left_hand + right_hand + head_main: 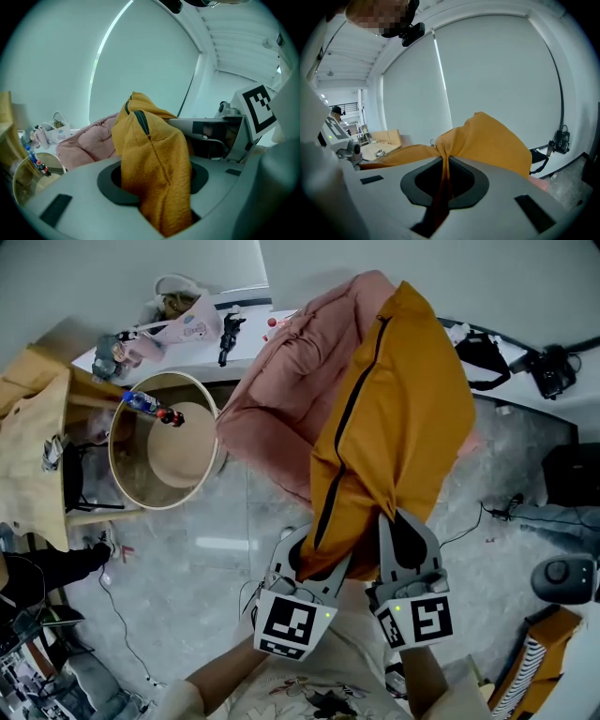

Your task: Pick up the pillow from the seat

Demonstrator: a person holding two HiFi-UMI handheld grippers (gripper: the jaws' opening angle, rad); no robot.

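A mustard-yellow pillow (394,427) with a dark zipper hangs in the air, held up by both grippers at its near edge. My left gripper (314,568) is shut on a thick bunch of its fabric (157,178) beside the zipper. My right gripper (398,545) is shut on a thin pinch of the cover (443,187). Behind the pillow sits the pink cushioned seat (281,390), partly hidden by it. The pillow is lifted off that seat.
A round wooden side table (169,451) with a bottle on it stands left of the seat. A white counter (202,329) with bags runs along the back. Wooden furniture (37,427) is at far left; cables and black gear (553,371) lie at right.
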